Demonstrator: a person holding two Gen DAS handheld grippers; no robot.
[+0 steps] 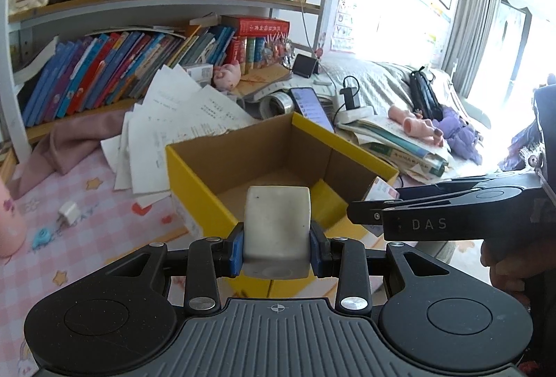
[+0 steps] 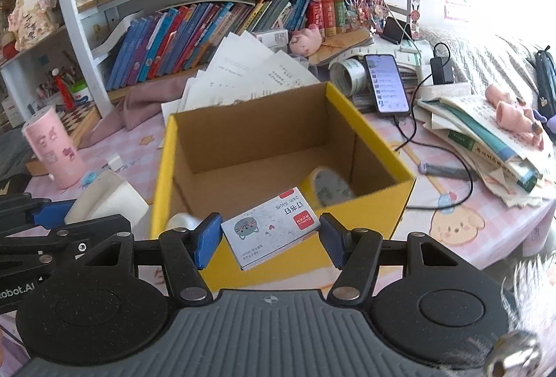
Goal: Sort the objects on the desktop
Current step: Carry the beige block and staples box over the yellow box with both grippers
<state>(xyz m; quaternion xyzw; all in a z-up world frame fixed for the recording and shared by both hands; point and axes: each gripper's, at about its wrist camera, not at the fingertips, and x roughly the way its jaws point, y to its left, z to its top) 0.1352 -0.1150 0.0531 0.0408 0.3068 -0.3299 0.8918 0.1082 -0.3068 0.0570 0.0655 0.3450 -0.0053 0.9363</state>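
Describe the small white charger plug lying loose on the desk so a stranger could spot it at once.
Start at the yellow cardboard box on the pink checked tablecloth. Look left of it, past the fanned white papers. The charger plug is a small white cube lying beside a light-blue trinket.

I count one yellow box (image 2: pixel 368 203), one staple packet (image 2: pixel 271 227) and one white block (image 1: pixel 277 231). My two tongs hold them: the left gripper (image 1: pixel 277 250) and the right gripper (image 2: pixel 271 239).
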